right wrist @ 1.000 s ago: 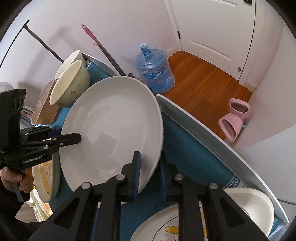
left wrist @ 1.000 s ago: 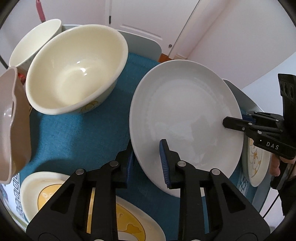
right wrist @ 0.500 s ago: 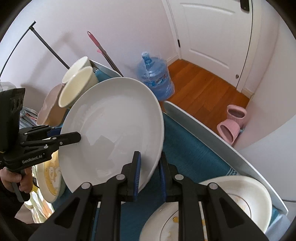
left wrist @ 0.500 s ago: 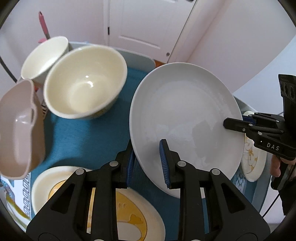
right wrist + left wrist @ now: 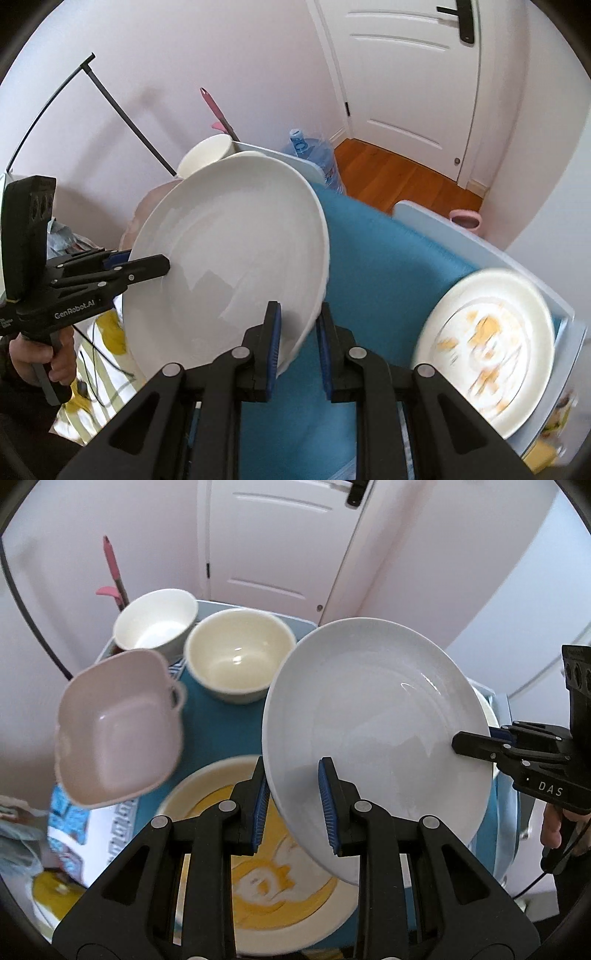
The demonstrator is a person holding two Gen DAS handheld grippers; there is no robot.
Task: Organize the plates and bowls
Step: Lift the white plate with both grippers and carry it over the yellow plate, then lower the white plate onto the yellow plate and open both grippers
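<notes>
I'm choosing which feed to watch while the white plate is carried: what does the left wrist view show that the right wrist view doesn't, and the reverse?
Left wrist view only: the pink square dish, the inside of the cream bowl, and a yellow-patterned plate under the left hand-held gripper.

Right wrist view only: the water bottle, the wood floor, and a second patterned plate at the table's right edge.

Both: the white plate clamped at opposite rims by both hand-held grippers, the right hand-held gripper, the blue cloth, the door.
</notes>
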